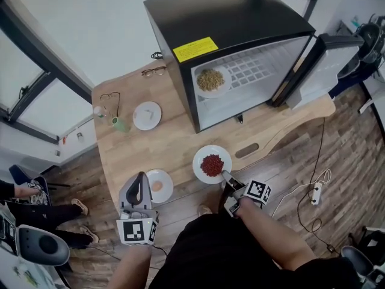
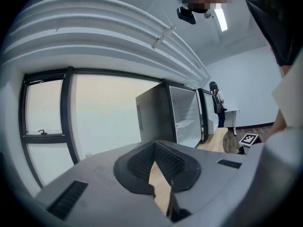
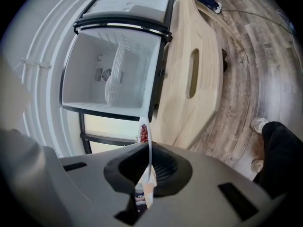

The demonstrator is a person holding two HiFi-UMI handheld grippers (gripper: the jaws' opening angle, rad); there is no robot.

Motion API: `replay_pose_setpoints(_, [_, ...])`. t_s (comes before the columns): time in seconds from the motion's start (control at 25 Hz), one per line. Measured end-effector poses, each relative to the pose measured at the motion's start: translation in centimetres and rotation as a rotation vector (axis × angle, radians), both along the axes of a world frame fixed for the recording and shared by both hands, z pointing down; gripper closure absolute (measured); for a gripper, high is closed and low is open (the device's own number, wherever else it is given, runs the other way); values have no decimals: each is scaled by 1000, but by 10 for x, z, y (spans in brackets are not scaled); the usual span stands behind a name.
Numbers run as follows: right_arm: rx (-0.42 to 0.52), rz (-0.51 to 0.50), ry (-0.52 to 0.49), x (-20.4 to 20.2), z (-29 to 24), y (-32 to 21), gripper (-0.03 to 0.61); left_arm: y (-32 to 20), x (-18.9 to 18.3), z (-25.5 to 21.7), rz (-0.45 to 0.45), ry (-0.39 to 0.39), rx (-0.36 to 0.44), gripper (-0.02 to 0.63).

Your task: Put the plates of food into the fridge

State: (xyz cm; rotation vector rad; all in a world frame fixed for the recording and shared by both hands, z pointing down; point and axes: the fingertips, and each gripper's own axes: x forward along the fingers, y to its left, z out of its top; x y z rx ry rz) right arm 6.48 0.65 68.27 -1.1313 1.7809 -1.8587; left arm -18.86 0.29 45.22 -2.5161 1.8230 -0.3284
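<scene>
Where the red-food plate (image 1: 212, 164) is: at the near edge of the wooden table (image 1: 174, 142), in front of the open fridge (image 1: 228, 17); whether it is clear of the wood cannot be told.
Right gripper (image 1: 225, 176): jaws pinched on the plate's near rim; the right gripper view shows the thin white edge between the pads, with red food beyond.
Left gripper (image 1: 142, 177): jaws pressed together on nothing, just beside a small plate (image 1: 159, 186) at the table's near-left edge.
Handling (judged): a stiff, smooth plate, probably breakable and slippery at the glaze. It is light, but the heap sits beyond the pinch, so the far rim will tend to droop. The loose red pieces could roll off at a tilt.
Hold point (judged): the bare white margin clear of the food, bitten deep and kept level. The free gripper under the opposite rim would steady it.
Wire shelf (image 1: 255, 71): a plate of greenish-brown food (image 1: 210, 80) fills its left part, and the right part is bare, which looks room enough.
Edges: the fridge's lower front lip must be cleared on entry. The door (image 1: 328, 65) stands swung out to the right, off the path.
Table slot (image 1: 247, 150): lies between plate and fridge and is flush, so no obstacle to a carried plate.
Left clutter: a third plate (image 1: 147, 115) and two pairs of glasses (image 1: 154, 71), well apart from the route.
</scene>
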Motion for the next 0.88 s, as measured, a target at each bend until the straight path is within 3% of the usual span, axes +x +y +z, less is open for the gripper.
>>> replay_pose_setpoints(0.52, [111,72,15,70,-80,-48,548,-48,47,-23,45,39,51,609])
replay_pose_setpoints(0.88, [149,127,29,112,-107,-84,548,-78,65,-42,32,52,96,609])
